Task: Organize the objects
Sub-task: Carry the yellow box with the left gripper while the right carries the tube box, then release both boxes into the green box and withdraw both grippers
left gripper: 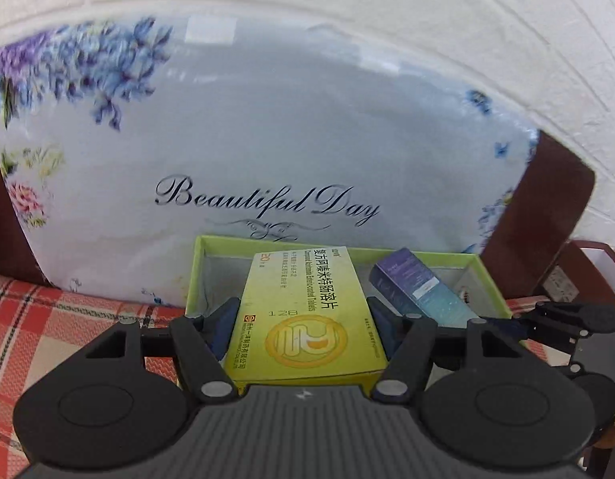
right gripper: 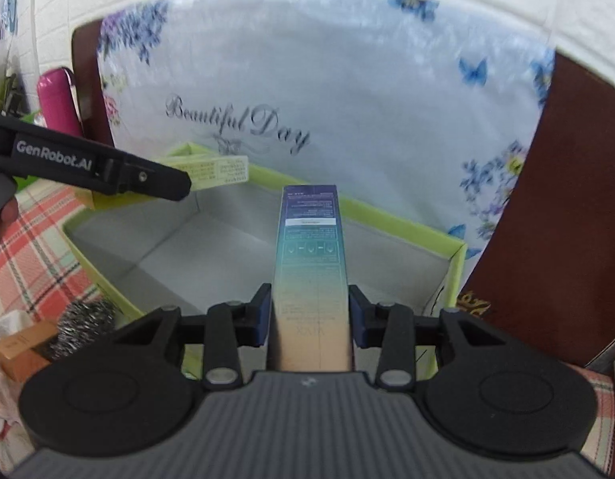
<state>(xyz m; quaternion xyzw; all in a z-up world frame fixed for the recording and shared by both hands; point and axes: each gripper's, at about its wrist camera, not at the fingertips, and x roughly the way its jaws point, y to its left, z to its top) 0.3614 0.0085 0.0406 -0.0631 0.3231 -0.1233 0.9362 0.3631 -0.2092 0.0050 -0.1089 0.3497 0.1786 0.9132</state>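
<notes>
A yellow medicine box (left gripper: 307, 299) sits between the pads of my left gripper (left gripper: 303, 313), which is shut on it above the near left part of a green-rimmed tray (left gripper: 195, 271). From the right wrist view the same yellow box (right gripper: 215, 169) hangs over the tray's far left rim (right gripper: 459, 271), behind the left gripper's finger (right gripper: 147, 175). My right gripper (right gripper: 310, 307) is shut on a tall purple-to-teal carton (right gripper: 309, 263), held over the tray's grey floor. That carton (left gripper: 419, 287) also shows at the tray's right side.
A pale floral pillow (left gripper: 267, 119) reading "Beautiful Day" stands right behind the tray against a brown board (right gripper: 554, 219). Red plaid cloth (left gripper: 48, 319) covers the surface. A steel scourer (right gripper: 86, 323), a small brown box (right gripper: 20, 347) and a pink bottle (right gripper: 58, 99) are at the left.
</notes>
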